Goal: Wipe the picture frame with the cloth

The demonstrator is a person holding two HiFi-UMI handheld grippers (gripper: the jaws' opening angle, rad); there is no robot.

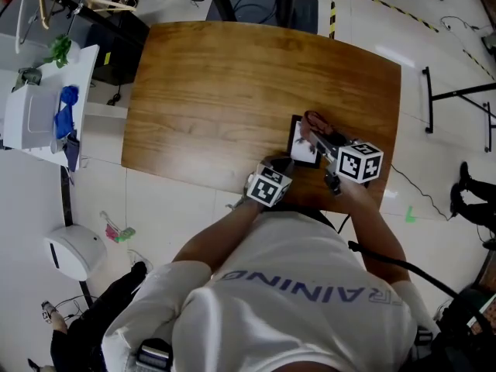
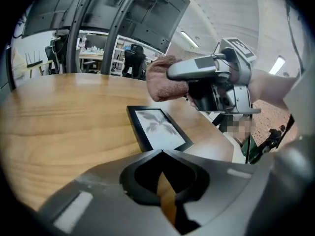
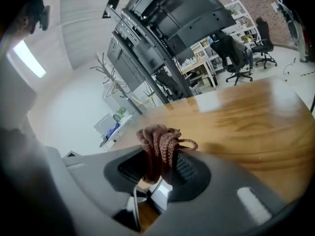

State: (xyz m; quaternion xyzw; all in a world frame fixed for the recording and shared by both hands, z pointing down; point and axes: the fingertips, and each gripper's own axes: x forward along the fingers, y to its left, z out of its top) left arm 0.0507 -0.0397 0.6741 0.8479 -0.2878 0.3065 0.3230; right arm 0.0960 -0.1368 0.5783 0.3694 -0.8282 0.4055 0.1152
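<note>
A black picture frame [image 1: 304,142] with a pale print lies flat on the wooden table [image 1: 217,91], near its front right edge. In the left gripper view the frame [image 2: 157,128] sits just beyond my left gripper [image 2: 162,152], whose jaws meet at the tips with nothing between them. My left gripper [image 1: 285,164] rests at the frame's near left corner. My right gripper [image 1: 314,134] hovers over the frame, shut on a brown knitted cloth [image 1: 313,120]. The bunched cloth [image 3: 158,142] sticks up between the jaws. It also shows hanging above the frame's far end [image 2: 161,80].
A white cart [image 1: 43,111] with blue and green items stands left of the table. A white round device [image 1: 74,250] sits on the floor. Black stand legs [image 1: 457,95] are at the right and a chair base [image 1: 263,2] behind the table. Most of the tabletop is bare wood.
</note>
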